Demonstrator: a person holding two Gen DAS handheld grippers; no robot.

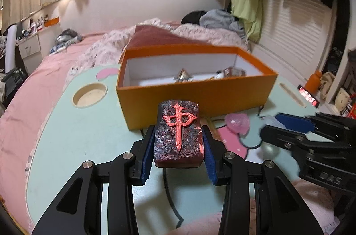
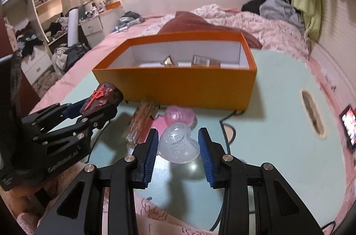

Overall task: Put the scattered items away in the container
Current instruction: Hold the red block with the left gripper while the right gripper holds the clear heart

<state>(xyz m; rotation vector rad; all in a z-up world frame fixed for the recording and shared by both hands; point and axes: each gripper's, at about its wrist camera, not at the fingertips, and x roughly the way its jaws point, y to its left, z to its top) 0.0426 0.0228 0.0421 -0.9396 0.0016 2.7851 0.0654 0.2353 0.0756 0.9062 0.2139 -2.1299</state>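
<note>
My left gripper (image 1: 178, 137) is shut on a dark red mahjong-style block (image 1: 178, 135) with a raised red character, held above the table in front of the orange box (image 1: 195, 99); it also shows in the right wrist view (image 2: 101, 99). My right gripper (image 2: 178, 141) is open, its blue pads (image 2: 152, 148) either side of a clear heart-shaped piece (image 2: 178, 143) on the table. A pink translucent piece (image 2: 180, 115) lies just beyond it. The box (image 2: 178, 86) holds a small pyramid (image 2: 169, 60) and a brownish block (image 2: 203, 60).
A clear pack of sticks (image 2: 139, 123) lies left of the pink piece. The mint lap table (image 2: 278, 123) has a slot (image 2: 311, 115) on the right and a round cup recess (image 1: 90, 95) on the left. Pink bedding (image 1: 26, 101) surrounds it. A lit phone (image 2: 349, 123) lies far right.
</note>
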